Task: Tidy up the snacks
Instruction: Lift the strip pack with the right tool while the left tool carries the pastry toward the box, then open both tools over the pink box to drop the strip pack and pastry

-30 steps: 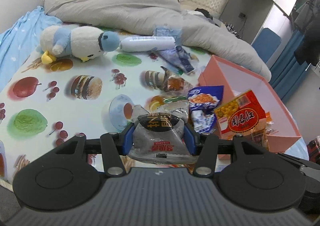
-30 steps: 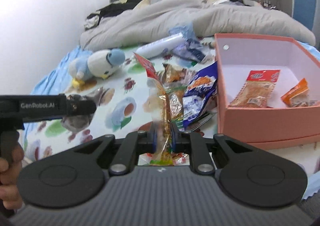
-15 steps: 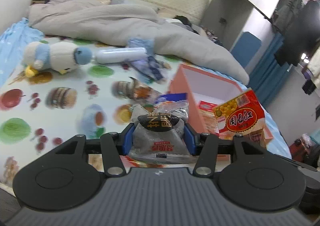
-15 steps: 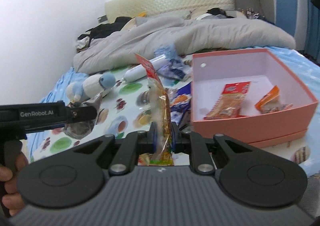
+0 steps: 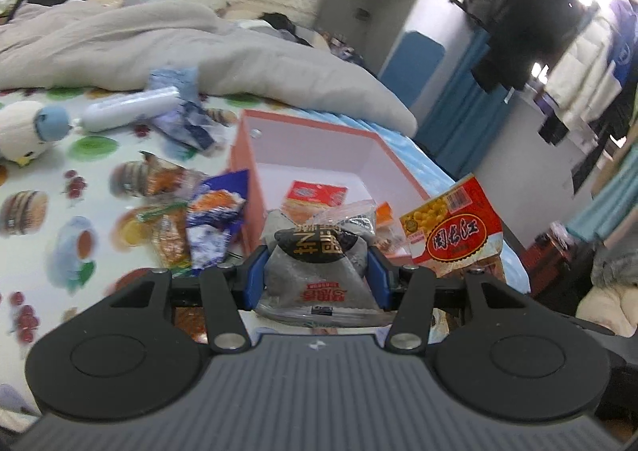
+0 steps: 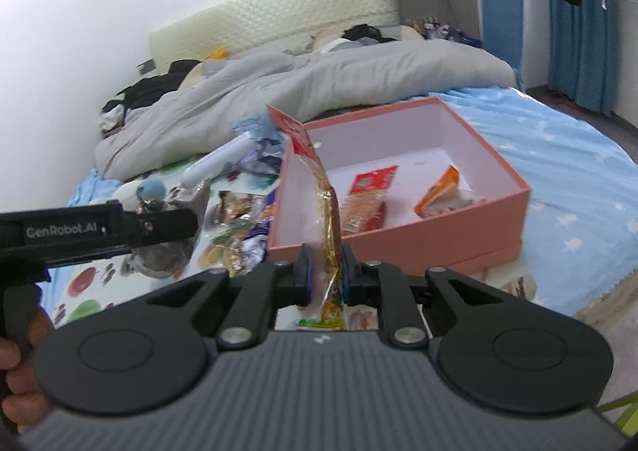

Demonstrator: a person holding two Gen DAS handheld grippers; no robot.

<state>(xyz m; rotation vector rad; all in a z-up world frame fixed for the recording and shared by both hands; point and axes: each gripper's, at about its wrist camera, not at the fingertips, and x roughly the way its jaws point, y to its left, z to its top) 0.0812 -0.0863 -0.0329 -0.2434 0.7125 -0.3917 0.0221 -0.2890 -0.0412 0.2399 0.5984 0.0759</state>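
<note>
My left gripper (image 5: 317,271) is shut on a grey snack packet (image 5: 319,271) with a black label, held above the near-left corner of the pink box (image 5: 243,156). My right gripper (image 6: 325,271) is shut on a red and yellow snack bag (image 6: 325,211), seen edge-on, in front of the box's near wall (image 6: 398,243). That bag also shows in the left wrist view (image 5: 454,235), to the right. Inside the box lie a red packet (image 6: 367,199) and an orange packet (image 6: 438,192). The left gripper and its packet (image 6: 167,247) show at the left of the right wrist view.
Loose snacks lie on the fruit-print sheet left of the box: a blue bag (image 5: 215,219), an orange packet (image 5: 167,180) and others. A plush penguin (image 5: 28,128), a white bottle (image 5: 127,112) and a grey duvet (image 5: 179,48) lie further back. The bed edge is near right.
Both grippers have swung right with their snacks. The pink box has come nearer the middle of both views and its inside shows more fully.
</note>
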